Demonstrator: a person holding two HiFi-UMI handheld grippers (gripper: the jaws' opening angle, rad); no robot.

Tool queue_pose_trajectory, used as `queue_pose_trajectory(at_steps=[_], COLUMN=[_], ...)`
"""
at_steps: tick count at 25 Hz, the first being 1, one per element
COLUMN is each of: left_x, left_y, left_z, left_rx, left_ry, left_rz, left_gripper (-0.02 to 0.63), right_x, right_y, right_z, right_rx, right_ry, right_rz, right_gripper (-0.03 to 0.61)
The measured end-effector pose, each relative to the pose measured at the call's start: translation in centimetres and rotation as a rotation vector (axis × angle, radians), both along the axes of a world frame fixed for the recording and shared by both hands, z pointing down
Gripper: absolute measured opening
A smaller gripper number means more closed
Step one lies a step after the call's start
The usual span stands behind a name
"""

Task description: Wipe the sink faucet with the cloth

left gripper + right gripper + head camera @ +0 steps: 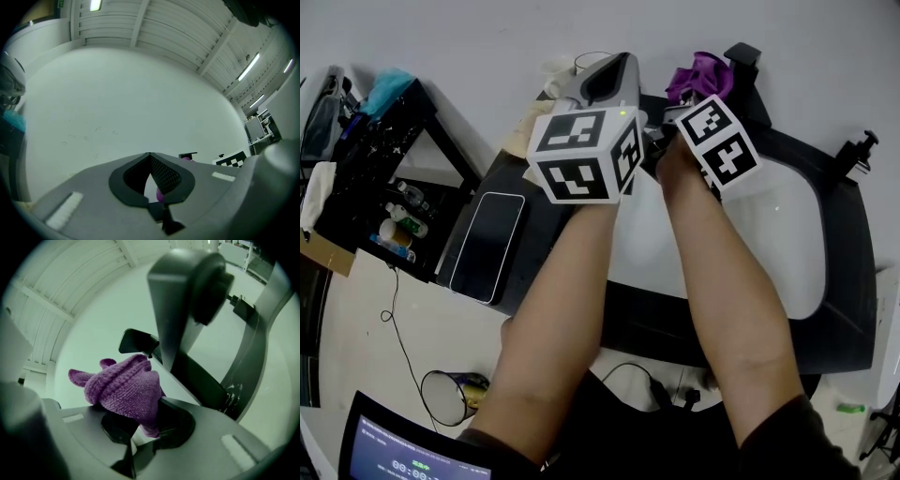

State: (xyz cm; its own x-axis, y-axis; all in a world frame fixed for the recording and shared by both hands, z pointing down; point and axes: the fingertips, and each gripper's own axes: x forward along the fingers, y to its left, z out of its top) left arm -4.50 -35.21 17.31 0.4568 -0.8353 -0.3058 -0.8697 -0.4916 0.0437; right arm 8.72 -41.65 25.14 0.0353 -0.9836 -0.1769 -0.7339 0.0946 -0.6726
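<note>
In the head view my right gripper (692, 94) is shut on a purple knitted cloth (701, 75), held up just left of the black faucet (742, 56) at the back of the white sink (778, 244). The right gripper view shows the cloth (126, 390) bunched in the right gripper (140, 413), with the faucet (183, 301) rising close behind it; I cannot tell if they touch. My left gripper (609, 80) hovers beside it on the left. In the left gripper view the left gripper (150, 157) is shut on nothing and faces the white wall.
A black counter (853, 309) surrounds the sink, with a dark phone-like slab (487, 246) at its left end. A second black fixture (858, 150) stands at the right rim. A shelf with bottles (398, 220) is at far left, a cup (450, 394) on the floor.
</note>
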Motion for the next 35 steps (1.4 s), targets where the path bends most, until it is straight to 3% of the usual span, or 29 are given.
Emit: queue_pose_trajectory(at_steps=[18,35], left_x=[0.3,0.3], left_y=[0.1,0.2], left_z=[0.2,0.0], left_rx=[0.003,0.009], left_ry=[-0.027,-0.027], left_rz=[0.005,0.007], left_gripper=[0.017,0.017], right_x=[0.9,1.1], right_y=[-0.1,0.2], right_z=[4.4,5.9], right_rx=[-0.101,-0.111], right_ry=[-0.113,-0.224], right_rz=[0.006,-0.015], right_gripper=[0.061,0.061])
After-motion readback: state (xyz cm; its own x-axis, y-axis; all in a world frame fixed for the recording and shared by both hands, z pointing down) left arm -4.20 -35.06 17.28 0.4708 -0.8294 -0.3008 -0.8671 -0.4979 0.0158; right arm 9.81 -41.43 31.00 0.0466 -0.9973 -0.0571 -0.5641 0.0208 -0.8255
